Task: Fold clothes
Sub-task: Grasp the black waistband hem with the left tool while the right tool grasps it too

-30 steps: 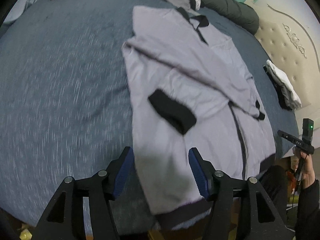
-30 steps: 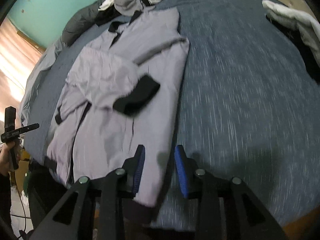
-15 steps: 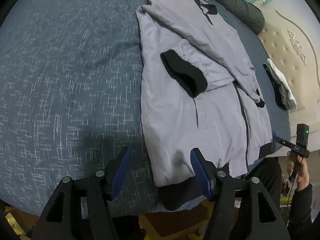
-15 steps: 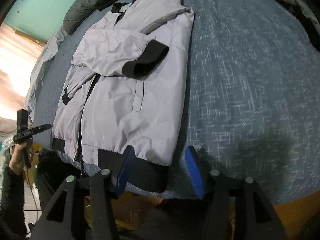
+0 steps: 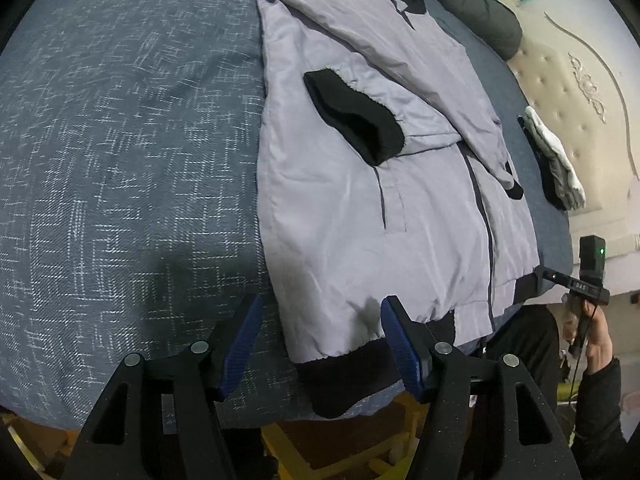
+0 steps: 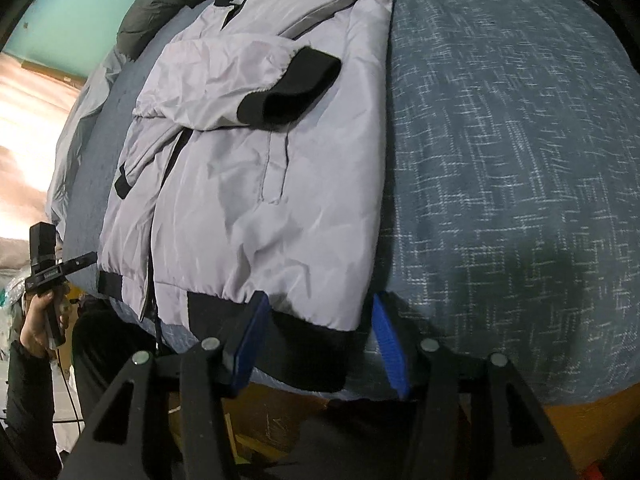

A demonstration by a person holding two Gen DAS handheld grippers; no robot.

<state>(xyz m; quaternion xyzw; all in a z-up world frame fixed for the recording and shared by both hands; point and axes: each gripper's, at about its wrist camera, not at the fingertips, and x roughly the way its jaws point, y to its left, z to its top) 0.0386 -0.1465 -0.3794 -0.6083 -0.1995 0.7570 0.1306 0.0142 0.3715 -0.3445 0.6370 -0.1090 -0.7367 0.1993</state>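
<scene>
Lining up my left gripper (image 5: 320, 320) and right gripper (image 6: 316, 320), both wide open and empty, over the jacket's (image 5: 360, 220) dark hem (image 6: 308, 356) just ahead (sleeves already crossed), ready for folding it away from me.

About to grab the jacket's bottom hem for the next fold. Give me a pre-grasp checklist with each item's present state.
1. Left gripper open: ok.
2. Right gripper open: ok.
3. Black hem between each gripper's fingers: ok; each frames one hem corner.
4. Fingers touching the fabric: cannot tell.
5. Both sleeves folded across the grey jacket, black cuff lying on top: ok.
6. Hem fully supported by the bed: not ok; it hangs over the bed's edge.
</scene>
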